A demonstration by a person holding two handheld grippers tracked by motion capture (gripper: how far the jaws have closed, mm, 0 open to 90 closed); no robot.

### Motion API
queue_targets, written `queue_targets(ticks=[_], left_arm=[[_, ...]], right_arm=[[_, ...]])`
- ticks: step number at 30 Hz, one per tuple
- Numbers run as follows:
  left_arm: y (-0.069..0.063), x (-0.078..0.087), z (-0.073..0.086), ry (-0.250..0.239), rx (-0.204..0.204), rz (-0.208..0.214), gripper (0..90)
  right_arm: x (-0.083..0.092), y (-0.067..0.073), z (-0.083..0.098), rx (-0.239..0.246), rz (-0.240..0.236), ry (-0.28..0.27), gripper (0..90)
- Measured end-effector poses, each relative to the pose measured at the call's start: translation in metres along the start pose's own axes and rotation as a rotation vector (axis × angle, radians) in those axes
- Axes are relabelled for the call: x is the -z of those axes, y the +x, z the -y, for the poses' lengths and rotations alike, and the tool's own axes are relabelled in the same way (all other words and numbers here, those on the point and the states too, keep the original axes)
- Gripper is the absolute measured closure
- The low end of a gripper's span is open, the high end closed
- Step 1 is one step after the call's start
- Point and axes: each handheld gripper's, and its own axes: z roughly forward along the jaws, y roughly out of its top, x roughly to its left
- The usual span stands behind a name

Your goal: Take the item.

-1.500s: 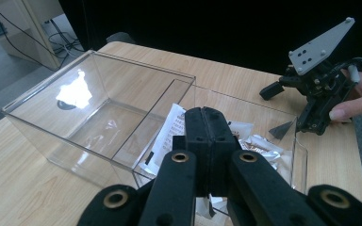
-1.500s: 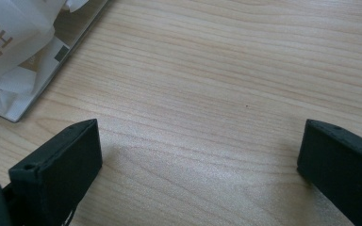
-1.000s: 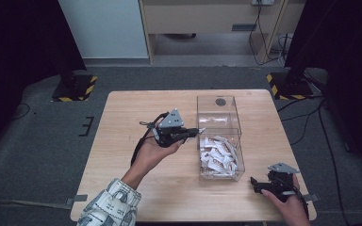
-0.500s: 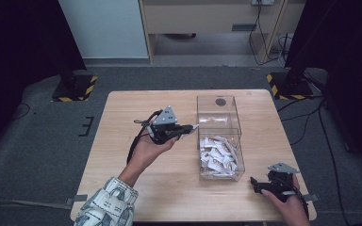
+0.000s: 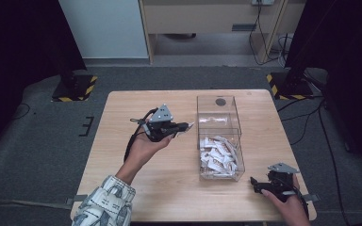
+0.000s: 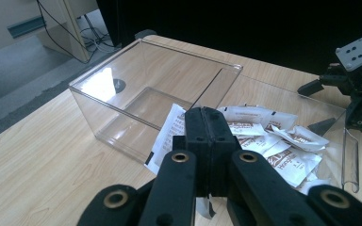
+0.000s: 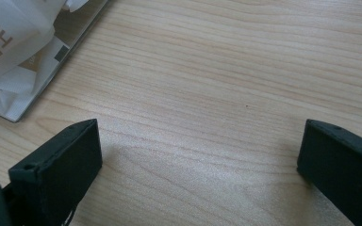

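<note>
A white sachet (image 6: 169, 136) is being pinched between the closed jaws of the left gripper (image 5: 185, 126); in the left gripper view its printed face is projecting to the left of the jaw tips, and a strip of it is showing below them. In the high view the sachet (image 5: 189, 125) is appearing as a small white tab at the tip of that gripper, just beside the left wall of the clear box (image 5: 219, 136) and outside it. The left hand (image 5: 146, 146) is holding the gripper above the wooden table (image 5: 122, 141), with the jaws pointing toward the box.

The clear box is standing on the table and is divided into two compartments. The far compartment (image 6: 146, 89) is showing bare floor, while the near compartment is holding a pile of similar sachets (image 5: 218, 155), white with brown print.

The right gripper (image 5: 259, 186) is lying low at the near right corner of the table, held by the right hand (image 5: 290, 207), well apart from the left gripper. In the right gripper view its jaws are standing wide apart over bare wood, gripping nothing, and the corner of the box with sachets (image 7: 9, 52) inside is lying at the upper left.
</note>
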Motion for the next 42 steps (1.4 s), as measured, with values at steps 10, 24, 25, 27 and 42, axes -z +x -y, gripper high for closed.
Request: queue_targets(ticks=[10, 24, 25, 27, 42], left_arm=[[0.017, -0.006, 0.004, 0.024, 0.029, -0.027, 89.5], [0.034, -0.021, 0.004, 0.057, 0.038, -0.046, 89.5], [0.034, -0.022, 0.004, 0.058, 0.041, -0.047, 89.5], [0.036, -0.025, 0.005, 0.073, 0.037, -0.049, 89.5], [0.049, -0.039, 0.021, 0.121, 0.063, -0.070, 89.5]], right_arm=[[0.000, 0.000, 0.000, -0.001, 0.000, -0.002, 0.8], [0.000, 0.000, 0.000, -0.002, 0.001, -0.002, 0.8], [0.000, 0.000, 0.000, -0.002, 0.001, -0.003, 0.8], [0.000, 0.000, 0.000, -0.002, 0.001, -0.003, 0.8], [0.000, 0.000, 0.000, 0.000, -0.001, -0.001, 0.8]])
